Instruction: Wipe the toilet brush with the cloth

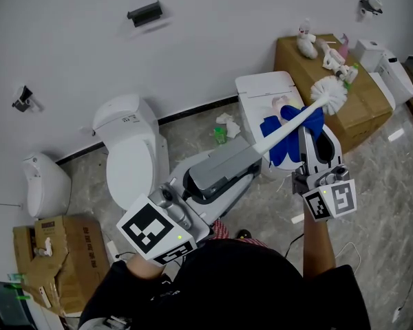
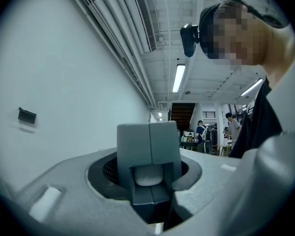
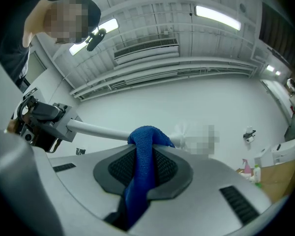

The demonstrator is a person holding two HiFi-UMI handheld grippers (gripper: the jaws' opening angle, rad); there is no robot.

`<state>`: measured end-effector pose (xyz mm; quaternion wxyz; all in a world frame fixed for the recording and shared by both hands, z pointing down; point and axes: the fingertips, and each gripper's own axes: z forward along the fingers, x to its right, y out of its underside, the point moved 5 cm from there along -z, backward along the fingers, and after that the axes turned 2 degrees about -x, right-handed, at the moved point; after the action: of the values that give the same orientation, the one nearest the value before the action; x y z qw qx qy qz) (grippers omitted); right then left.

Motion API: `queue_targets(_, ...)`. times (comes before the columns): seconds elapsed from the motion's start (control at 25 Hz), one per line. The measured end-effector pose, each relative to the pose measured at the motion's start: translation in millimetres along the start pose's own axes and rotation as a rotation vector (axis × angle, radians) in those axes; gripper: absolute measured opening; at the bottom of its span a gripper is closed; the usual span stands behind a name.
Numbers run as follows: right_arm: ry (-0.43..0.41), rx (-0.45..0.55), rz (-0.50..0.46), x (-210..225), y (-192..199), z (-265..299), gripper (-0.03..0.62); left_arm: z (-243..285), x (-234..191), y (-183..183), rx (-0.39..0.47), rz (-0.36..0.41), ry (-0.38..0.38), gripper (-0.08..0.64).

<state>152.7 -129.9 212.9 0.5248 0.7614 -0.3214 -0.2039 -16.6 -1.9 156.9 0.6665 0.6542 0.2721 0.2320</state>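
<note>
One smooth toilet brush (image 1: 283,132) in left gripper (image 1: 256,151); knitted cloth (image 3: 141,183) in right gripper (image 3: 146,146).

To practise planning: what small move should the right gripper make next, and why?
Probably slide the cloth along the brush handle toward the left gripper: the right gripper pinches it draped over the handle near the bristles, with bare handle beyond.

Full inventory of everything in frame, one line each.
toilet brush: 1, white, held in left gripper
cloth: 1, blue, over brush handle, in right gripper
toilet: 1, white, against wall
cardboard boxes: 2, brown, upper right, lower left
toys: several, white, on upper-right box
tissues: several, white, floor
wall holder: 1, black, wall
left gripper: 1, grey, shut on toilet brush
right gripper: 1, grey, shut on cloth
</note>
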Motion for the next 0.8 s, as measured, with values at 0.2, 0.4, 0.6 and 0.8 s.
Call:
queue_targets(0.2, 0.023, -0.006, 0.001, 8.0, -0.4, -0.1, 0.066, 0.6, 0.2, -0.9, -0.006, -0.002, 0.005, 0.172)
queue_targets(0.4, 0.043, -0.005, 0.007, 14.2, 0.7, -1.4, 0.066, -0.4, 2.4, -0.1, -0.01, 0.01, 0.01, 0.172)
queue_targets(0.6, 0.064, 0.001, 0.015, 22.2, 1.7, -1.5, 0.066, -0.4, 2.7, 0.2, -0.014, 0.016, 0.017, 0.172)
queue_targets(0.8, 0.072, 0.004, 0.013, 23.3, 2.6, -1.8, 0.066, -3.5, 3.6, 1.1, -0.015, 0.022, 0.017, 0.172)
